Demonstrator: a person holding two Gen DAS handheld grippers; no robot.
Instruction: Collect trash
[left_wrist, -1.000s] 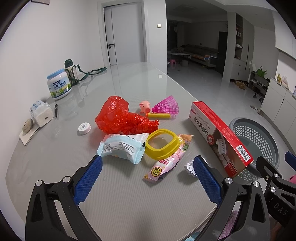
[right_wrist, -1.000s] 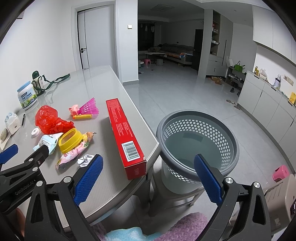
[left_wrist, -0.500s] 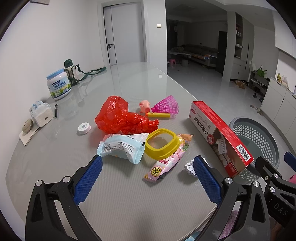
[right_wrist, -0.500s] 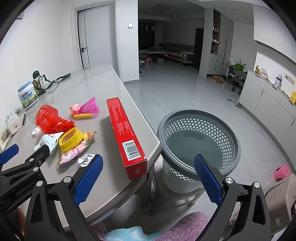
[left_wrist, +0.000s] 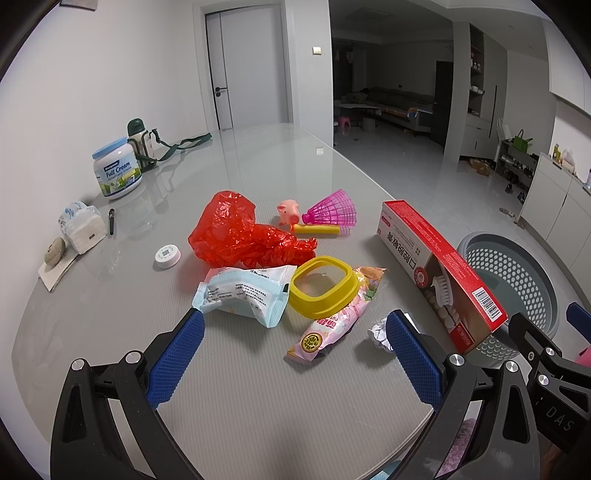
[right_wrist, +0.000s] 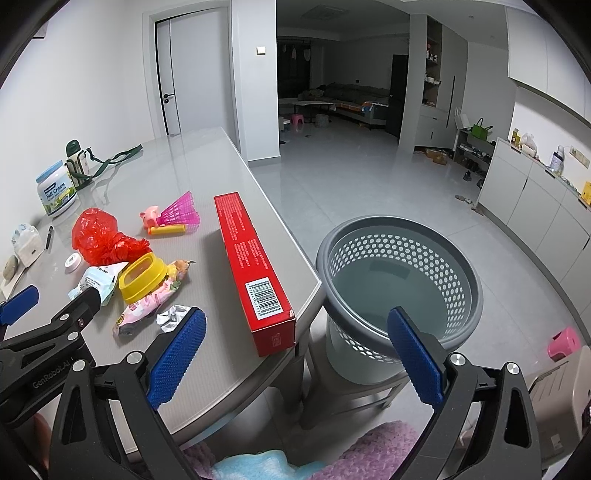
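Observation:
Trash lies on the grey table (left_wrist: 110, 325): a crumpled red plastic bag (left_wrist: 240, 236), a light-blue wipes packet (left_wrist: 243, 295), a pink snack wrapper (left_wrist: 332, 325), a foil ball (left_wrist: 378, 332) and a long red box (left_wrist: 439, 269) at the table's right edge. A grey perforated basket (right_wrist: 402, 273) stands beside the table, below its edge. My left gripper (left_wrist: 291, 354) hovers open over the near table, just short of the wrappers. My right gripper (right_wrist: 295, 354) is open off the table's corner, near the basket, holding nothing.
A yellow ring-shaped lid (left_wrist: 321, 284), a pink pig toy (left_wrist: 288, 214), a pink shuttlecock toy (left_wrist: 332, 214), a white round cap (left_wrist: 167, 255), a milk powder tub (left_wrist: 116, 173), a green bottle with a strap (left_wrist: 138, 142) and a tissue pack (left_wrist: 83, 229) also sit on the table.
Both grippers have drifted only slightly; the right wrist view shifted a little so the basket sits marginally further right. Nothing was picked up.

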